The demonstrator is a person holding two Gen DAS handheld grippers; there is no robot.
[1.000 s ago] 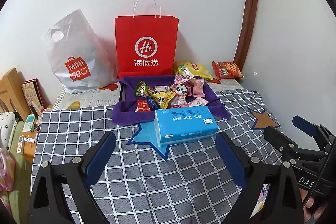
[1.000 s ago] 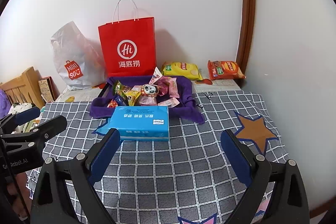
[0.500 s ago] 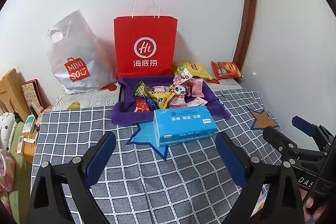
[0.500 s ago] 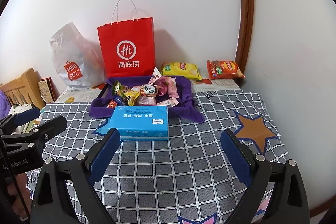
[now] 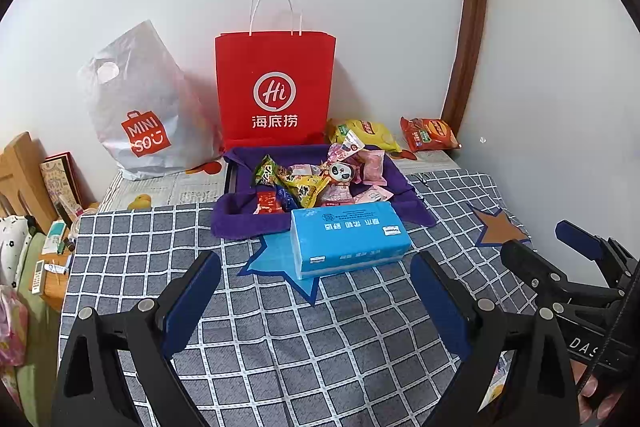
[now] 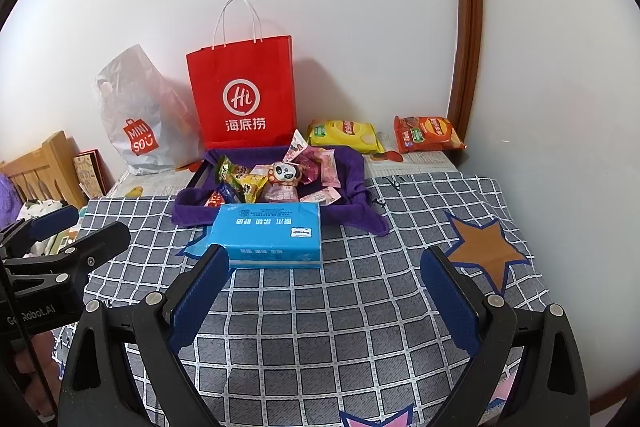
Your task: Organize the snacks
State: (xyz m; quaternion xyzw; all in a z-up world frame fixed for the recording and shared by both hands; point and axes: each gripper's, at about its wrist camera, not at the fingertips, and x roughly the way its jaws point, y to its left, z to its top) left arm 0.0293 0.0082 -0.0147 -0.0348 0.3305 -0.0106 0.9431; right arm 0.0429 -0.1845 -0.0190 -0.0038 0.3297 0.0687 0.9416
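Observation:
A purple cloth-lined tray holds a heap of small snack packets. A yellow chip bag and an orange chip bag lie behind it by the wall. A blue tissue pack rests in front of the tray. My left gripper hovers open over the checked cloth, short of the tissue pack. My right gripper is open too, empty, its left finger near the pack's front corner.
A red paper bag and a white MINISO plastic bag stand against the back wall. The checked cloth covers the table. Wooden furniture and clutter sit off the left edge. A wall closes the right side.
Both views have shifted slightly, with the tissue pack and tray drifting a little left in the left wrist view. Both grippers stay open.

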